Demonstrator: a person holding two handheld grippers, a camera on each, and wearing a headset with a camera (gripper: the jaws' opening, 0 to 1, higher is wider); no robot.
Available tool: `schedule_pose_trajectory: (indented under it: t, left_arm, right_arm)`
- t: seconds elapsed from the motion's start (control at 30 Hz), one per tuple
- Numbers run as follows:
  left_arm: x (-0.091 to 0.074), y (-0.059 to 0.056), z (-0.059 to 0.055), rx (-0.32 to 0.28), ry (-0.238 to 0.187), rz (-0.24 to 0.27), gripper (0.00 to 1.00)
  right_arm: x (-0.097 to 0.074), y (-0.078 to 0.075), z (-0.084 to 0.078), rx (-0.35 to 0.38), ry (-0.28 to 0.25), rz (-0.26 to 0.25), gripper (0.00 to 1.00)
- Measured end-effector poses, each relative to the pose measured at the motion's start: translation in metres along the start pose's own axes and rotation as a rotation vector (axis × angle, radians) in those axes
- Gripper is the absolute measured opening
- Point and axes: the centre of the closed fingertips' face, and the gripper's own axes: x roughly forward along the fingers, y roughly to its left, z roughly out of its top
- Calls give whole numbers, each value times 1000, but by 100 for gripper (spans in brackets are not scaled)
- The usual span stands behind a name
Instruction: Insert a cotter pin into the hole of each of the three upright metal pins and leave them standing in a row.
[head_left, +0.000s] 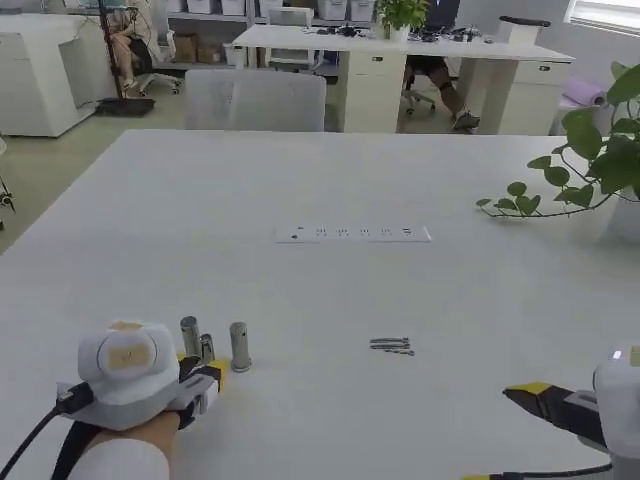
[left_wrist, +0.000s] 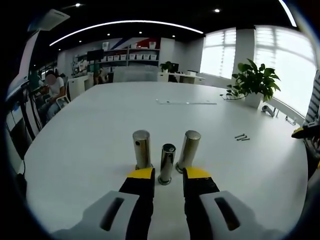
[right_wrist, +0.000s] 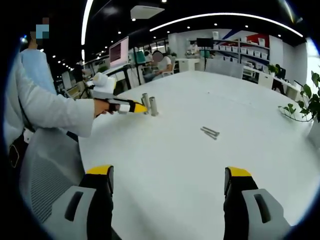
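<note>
Left gripper (left_wrist: 168, 176) flanks middle pin (left_wrist: 167, 152).

The cotter pins (head_left: 391, 345) are too small to count; the right tool (head_left: 492, 434) runs off the lower-right edge.

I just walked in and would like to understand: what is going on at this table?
A person works with two hand-held grippers at a white table. The left hand-held gripper has its jaws on either side of the middle one of three upright metal pins; a firm grip cannot be confirmed. The right hand-held gripper is open and empty, apart from the cotter pins lying loose on the table.
</note>
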Motion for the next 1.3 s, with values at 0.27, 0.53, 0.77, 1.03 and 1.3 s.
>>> schedule_pose_trajectory:
  t: [0.27,0.53,0.77,1.03,1.3]
  left_arm:
    - [6,1,2,-7,2,-6,13]
    - [6,4,-1,16,15,-2,9]
    - [9,4,0,29,13,-5,8]
    - [7,4,0,65,0,-29,7]
    - [2,2,-2,79,6,-61,6]
  right_arm:
    - [0,0,-2,4,11,-3,93]
    - [3,0,-1,5,11,-1,93]
    - [3,0,0,5,11,1,93]
    - [4,1,-1,4,16,4,93]
    - [7,3,2,-2,13,12,93]
